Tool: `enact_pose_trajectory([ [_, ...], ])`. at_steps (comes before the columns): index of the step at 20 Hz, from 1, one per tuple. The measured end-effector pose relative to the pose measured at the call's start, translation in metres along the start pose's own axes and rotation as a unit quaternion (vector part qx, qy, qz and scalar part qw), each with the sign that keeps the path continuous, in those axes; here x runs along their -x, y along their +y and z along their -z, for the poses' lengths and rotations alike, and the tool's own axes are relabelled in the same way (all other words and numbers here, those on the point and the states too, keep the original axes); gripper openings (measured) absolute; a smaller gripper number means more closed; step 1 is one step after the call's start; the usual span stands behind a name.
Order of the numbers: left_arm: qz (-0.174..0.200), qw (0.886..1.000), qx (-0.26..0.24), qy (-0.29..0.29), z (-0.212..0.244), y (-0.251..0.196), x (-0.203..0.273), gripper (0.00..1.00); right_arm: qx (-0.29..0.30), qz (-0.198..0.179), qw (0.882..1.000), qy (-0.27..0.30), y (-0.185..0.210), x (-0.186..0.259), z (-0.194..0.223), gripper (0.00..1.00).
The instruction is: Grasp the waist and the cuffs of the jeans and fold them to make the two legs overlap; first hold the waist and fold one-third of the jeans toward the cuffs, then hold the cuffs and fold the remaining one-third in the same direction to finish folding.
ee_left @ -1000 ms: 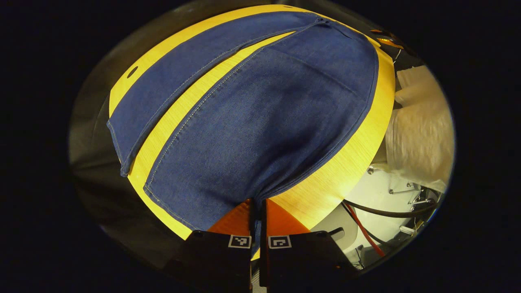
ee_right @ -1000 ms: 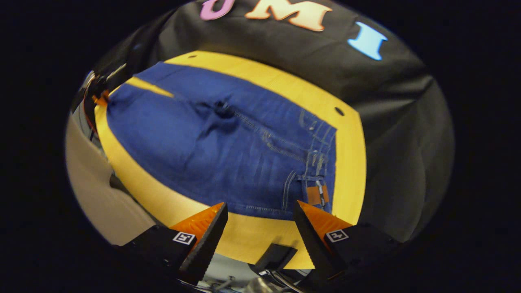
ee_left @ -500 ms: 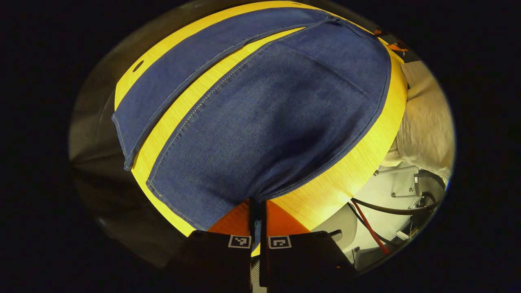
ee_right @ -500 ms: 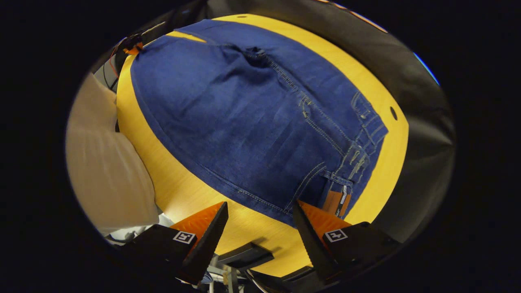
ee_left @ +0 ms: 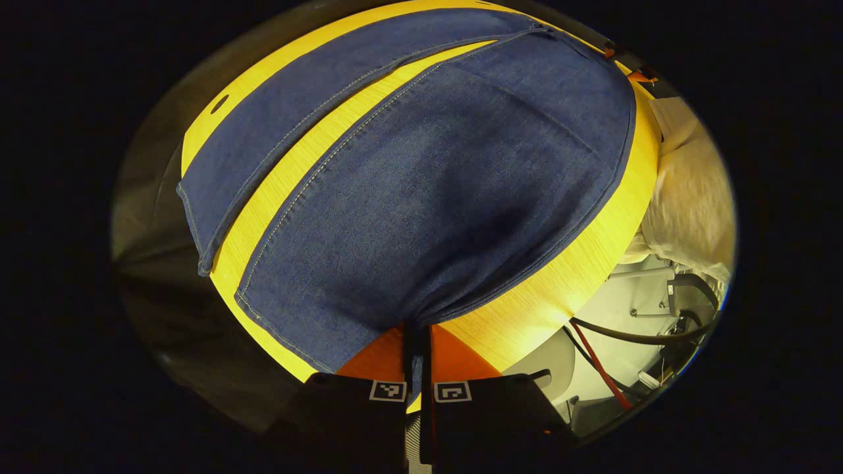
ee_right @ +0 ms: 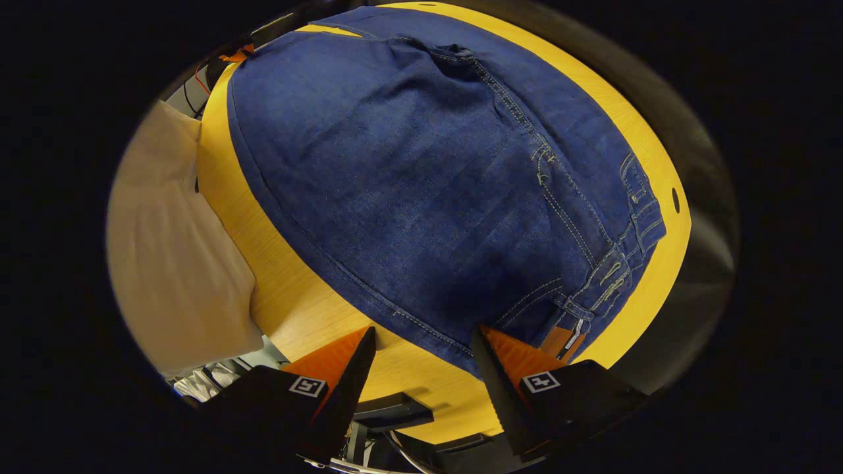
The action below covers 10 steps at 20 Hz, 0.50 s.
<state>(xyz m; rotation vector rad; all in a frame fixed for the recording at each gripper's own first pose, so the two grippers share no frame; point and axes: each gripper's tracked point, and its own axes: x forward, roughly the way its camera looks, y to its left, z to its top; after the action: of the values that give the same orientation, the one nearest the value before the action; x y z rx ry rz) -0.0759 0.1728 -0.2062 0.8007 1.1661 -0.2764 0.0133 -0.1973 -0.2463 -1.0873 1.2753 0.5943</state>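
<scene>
One pair of jeans (ee_left: 421, 197) lay spread flat on the yellow tabletop (ee_left: 546, 289), both legs apart with a strip of table showing between them. In the left gripper view I saw the near leg run straight ahead of my fingers, its cuff corner bunched right at the tips; the far leg (ee_left: 296, 125) lay up and to the left of them. My left gripper (ee_left: 416, 342) was clamped down on that cuff corner, orange fingers (ee_left: 379, 355) pressed together with only denim between them.

In the right gripper view the waist end (ee_right: 593, 289) sat just ahead of the right-hand finger, belt loops and a brown patch (ee_right: 560, 340) almost touching its tip. The seat and fly seam (ee_right: 527, 131) stretched up ahead and away. My right gripper (ee_right: 421, 349) was spread wide, fingers (ee_right: 507, 355) well apart; bare table showed in the gap, and the hem edge sat just beyond the tips. I couldn't tell whether the right-hand finger touched the fabric. Nothing was held between them.

Off the table edge, left of the right gripper's fingers, I saw a pale sleeve (ee_right: 178, 243). The same pale cloth showed right of the left gripper's fingers, with cables (ee_left: 612, 336) and metal framing below it. Dark booth cloth (ee_left: 158, 296) hung past the far table edge.
</scene>
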Motion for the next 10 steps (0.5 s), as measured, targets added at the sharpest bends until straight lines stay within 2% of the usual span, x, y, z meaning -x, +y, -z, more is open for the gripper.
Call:
enact_pose_trajectory([
  [1, 0.001, 1.0, -0.001, 0.0, -0.0004, 0.0, 0.0001, 0.01, -0.003, 0.002, 1.0, 0.001, -0.0016, -0.0006, 0.0003, 0.91],
  [3, 0.003, 1.0, 0.0, 0.001, -0.0003, 0.0, 0.0005, 0.01, -0.011, 0.004, 1.0, -0.003, -0.0042, -0.0009, -0.0005, 0.82],
  [6, 0.004, 1.0, 0.001, 0.0, -0.0013, -0.0002, 0.0015, 0.01, -0.024, 0.008, 1.0, -0.006, -0.0079, -0.0014, 0.0004, 0.77],
  [7, 0.003, 1.0, 0.002, -0.001, -0.0011, 0.0, 0.0008, 0.01, -0.032, 0.001, 0.999, -0.002, -0.0048, -0.0008, 0.0007, 0.69],
  [10, 0.003, 1.0, 0.004, -0.003, -0.0013, 0.0002, 0.0, 0.01, -0.058, 0.003, 0.998, -0.011, -0.0091, -0.0014, -0.0002, 0.62],
])
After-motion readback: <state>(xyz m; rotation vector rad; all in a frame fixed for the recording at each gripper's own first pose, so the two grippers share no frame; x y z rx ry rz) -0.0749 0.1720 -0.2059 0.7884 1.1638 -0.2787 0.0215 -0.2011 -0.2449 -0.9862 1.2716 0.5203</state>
